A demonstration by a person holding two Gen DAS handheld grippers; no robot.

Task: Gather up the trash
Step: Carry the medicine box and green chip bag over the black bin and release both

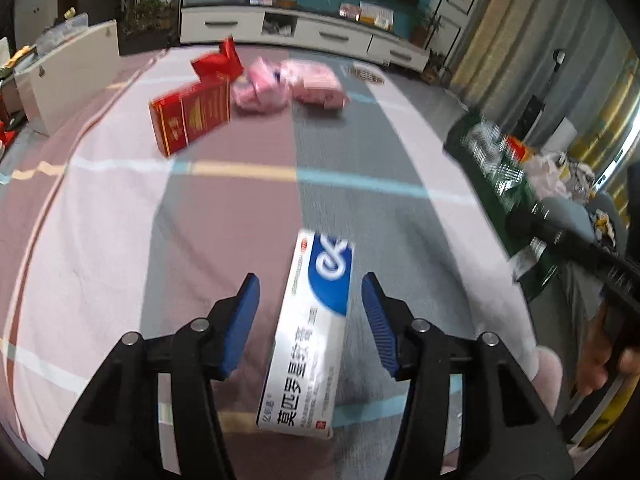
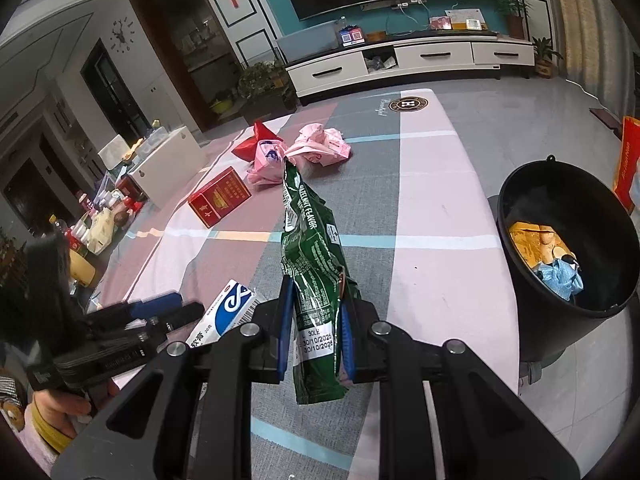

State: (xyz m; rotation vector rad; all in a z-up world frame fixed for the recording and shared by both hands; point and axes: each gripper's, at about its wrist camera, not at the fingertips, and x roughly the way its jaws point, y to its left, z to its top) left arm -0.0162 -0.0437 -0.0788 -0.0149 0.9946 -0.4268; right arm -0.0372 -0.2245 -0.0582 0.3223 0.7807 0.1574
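Trash lies scattered on the table (image 2: 420, 184): my right claw (image 2: 314, 340) grips a green wrapper (image 2: 310, 240), my left claw (image 1: 310, 320) stands open around a white box (image 1: 312, 340). Next, I judge, clamp the box and carry both to the bin (image 2: 560, 208).

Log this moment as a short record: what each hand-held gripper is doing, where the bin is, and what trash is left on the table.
left hand-held gripper: open, astride white and blue cardboard ointment box, pads clear
right hand-held gripper: shut on crinkled green foil snack bag
bin: round black plastic bin beside table, some trash inside
left on striped tablecloth: red cardboard box, crumpled pink plastic wrappers
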